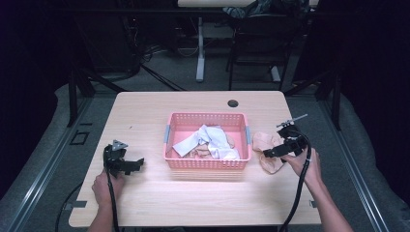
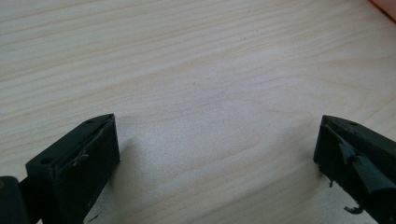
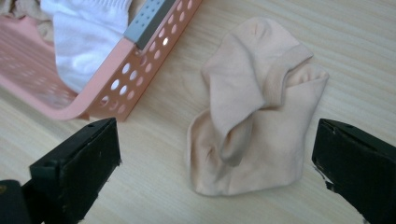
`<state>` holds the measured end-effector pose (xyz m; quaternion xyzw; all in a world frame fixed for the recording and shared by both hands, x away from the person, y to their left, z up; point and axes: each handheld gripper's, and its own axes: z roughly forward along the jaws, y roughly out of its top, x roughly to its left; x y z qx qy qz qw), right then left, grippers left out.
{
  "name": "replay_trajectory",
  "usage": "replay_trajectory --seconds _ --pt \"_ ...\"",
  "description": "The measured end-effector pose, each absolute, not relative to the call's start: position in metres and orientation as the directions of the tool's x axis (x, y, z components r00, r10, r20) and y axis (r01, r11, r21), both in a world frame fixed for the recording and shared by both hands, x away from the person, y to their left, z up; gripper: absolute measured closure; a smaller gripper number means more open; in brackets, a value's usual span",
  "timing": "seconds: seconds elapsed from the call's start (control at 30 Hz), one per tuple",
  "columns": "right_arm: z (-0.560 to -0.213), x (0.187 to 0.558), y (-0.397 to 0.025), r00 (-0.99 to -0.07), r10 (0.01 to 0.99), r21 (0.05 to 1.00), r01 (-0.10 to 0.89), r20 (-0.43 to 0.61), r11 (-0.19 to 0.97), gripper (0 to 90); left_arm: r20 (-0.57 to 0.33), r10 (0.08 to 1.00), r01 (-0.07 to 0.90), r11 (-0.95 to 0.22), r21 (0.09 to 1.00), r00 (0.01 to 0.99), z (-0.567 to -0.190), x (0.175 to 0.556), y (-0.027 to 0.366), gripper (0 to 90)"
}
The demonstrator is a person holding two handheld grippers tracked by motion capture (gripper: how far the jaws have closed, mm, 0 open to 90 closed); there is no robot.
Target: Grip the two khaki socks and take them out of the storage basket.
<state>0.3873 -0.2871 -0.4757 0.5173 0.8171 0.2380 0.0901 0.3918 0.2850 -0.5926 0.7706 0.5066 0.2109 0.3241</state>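
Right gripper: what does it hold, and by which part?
Nothing. The right gripper is open above the beige sock on the table.

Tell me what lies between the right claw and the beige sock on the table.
Nothing but bare table: in the right gripper view the beige sock lies between the open right claw jaws, untouched.

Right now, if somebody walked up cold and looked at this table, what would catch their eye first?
Probably the pink basket at the middle of the wooden table, with white socks heaped inside. Next, the peach sock lying crumpled on the wood just outside the basket's right end, with the right gripper open over it. The left gripper is open over bare wood at the left.
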Motion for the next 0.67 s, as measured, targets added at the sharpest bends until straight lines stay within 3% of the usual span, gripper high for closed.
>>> replay_trajectory --seconds 0.67 --pt "-0.493 0.348 -0.303 -0.453 0.888 0.46 0.807 0.076 0.371 0.0 -0.002 0.917 0.644 -0.278 0.713 0.399 -0.593 0.392 0.285 0.0"
